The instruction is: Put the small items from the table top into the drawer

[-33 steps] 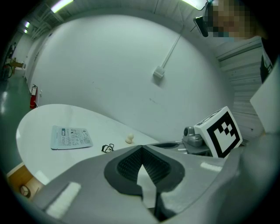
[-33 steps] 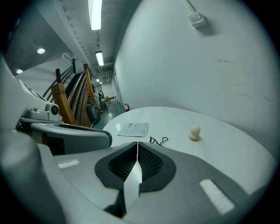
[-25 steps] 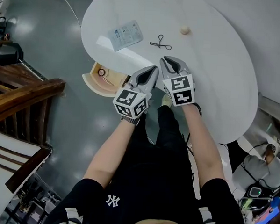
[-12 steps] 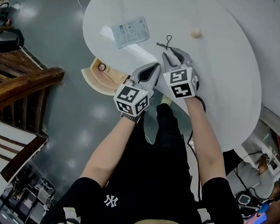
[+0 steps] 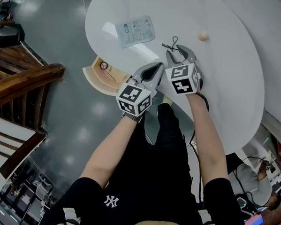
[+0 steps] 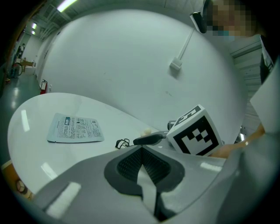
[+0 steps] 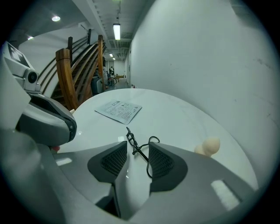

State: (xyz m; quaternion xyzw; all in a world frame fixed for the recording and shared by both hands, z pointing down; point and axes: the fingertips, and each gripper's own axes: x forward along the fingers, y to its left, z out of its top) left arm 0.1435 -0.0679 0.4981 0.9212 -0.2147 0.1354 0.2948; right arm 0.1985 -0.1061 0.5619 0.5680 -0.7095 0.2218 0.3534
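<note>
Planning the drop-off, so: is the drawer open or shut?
Open. The drawer sticks out from under the table edge, its wooden inside exposed with a small ring lying in it.

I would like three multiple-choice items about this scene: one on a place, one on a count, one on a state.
1. Where does the black wire clip lie?
A) on the floor
B) between the jaws of the right gripper
C) on a chair

2. How many small items lie on the table top?
A) one
B) three
C) five

3. How does the drawer stand?
A) open
B) shut
C) taken out, lying on the floor

Key:
1 B: the right gripper's jaws, which have just been opening, stand on either side of the clip without pressing it.
2 B: the printed packet, the clip and a small beige piece lie there.
3 A: the head view shows the inside of the drawer, with a small ring in it.
</note>
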